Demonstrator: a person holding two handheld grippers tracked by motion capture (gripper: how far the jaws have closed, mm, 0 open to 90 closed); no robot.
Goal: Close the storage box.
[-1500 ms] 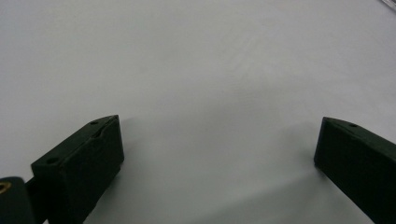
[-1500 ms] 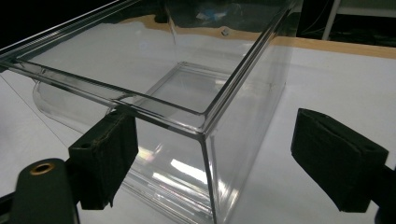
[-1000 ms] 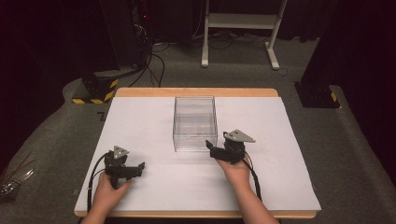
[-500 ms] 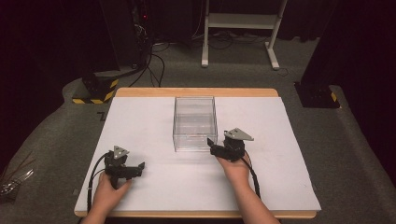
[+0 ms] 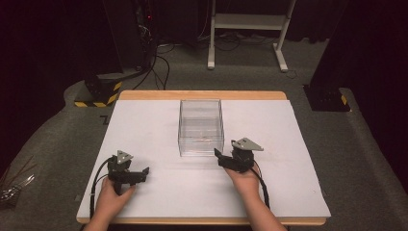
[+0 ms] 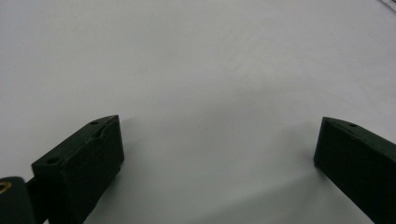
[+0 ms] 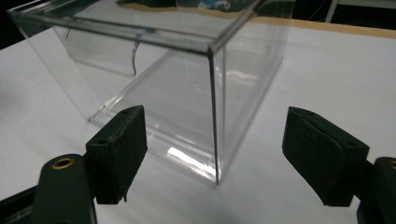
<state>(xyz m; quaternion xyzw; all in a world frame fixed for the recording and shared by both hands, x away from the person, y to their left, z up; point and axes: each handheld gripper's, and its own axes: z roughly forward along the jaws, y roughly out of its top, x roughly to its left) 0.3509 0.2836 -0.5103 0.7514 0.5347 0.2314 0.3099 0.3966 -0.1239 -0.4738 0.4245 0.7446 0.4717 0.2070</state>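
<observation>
1. Looking down from the high view, a clear box (image 5: 201, 126) stands upright and open-topped in the middle of the white worktop (image 5: 288, 144). The right gripper (image 5: 217, 154) sits just beside the box's near right corner, and the left gripper (image 5: 145, 172) rests well apart from the box, low on the worktop's near left side. From this height I cannot tell how wide either gripper's jaws stand.

2. The left gripper view settles that for its own side: the left gripper (image 6: 217, 154) has its jaws spread wide over bare white worktop (image 6: 196, 60), with nothing between them.

3. The right gripper view gives what the high view cannot: the right gripper (image 7: 215, 149) is also wide apart, with the clear box's (image 7: 177, 79) vertical corner edge standing in the gap and untouched. The walls look thin and slick.

4. Risk, as I judge it: closing across a corner instead of a flat wall could let the pads slide off, twisting or skidding the light box. An empty box could also tip if it is lifted by one side.
</observation>
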